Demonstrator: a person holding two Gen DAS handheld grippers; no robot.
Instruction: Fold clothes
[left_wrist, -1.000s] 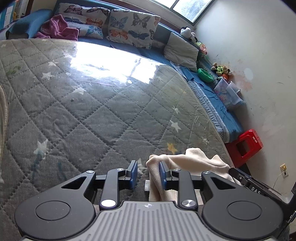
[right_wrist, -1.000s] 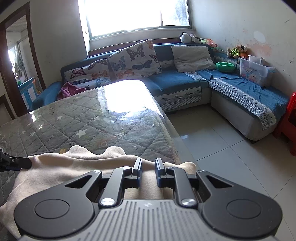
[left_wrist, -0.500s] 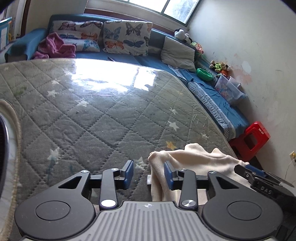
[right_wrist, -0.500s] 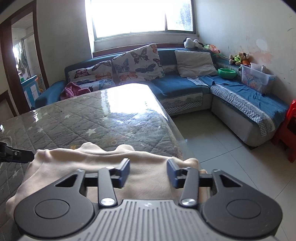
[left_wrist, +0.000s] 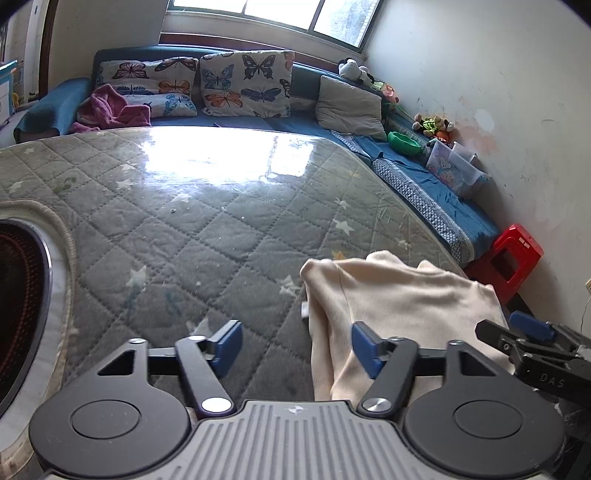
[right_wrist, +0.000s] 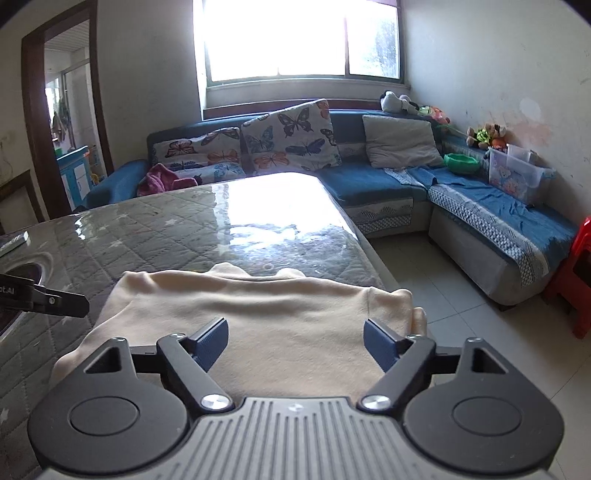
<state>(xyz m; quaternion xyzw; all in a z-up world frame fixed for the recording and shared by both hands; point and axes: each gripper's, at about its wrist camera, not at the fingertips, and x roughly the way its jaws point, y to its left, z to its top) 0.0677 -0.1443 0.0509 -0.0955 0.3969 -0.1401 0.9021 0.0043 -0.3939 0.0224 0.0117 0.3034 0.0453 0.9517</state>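
**Both grippers let go, garment lying on the table corner**

Clearly neither tool is holding anything: the left gripper (left_wrist: 296, 342) has its blue pads spread wide, and the right gripper (right_wrist: 295, 341) is just as wide apart, with nothing pinched between them. The cream garment (right_wrist: 258, 317) lies folded flat on the quilted table cover (left_wrist: 184, 236), at the corner nearest the sofa (right_wrist: 369, 181). My guess is that both tools hang just over the cloth because a fold has been laid down and a fresh edge needs picking.

From the left camera the cloth sits at about 4 o'clock, its near edge running under the right-hand pad, and a dark round thing, too cropped to name, shows at 9 o'clock. Only the right camera shows the whole smooth top layer and how near the garment's edge at 3 o'clock lies to the table's drop to the floor.
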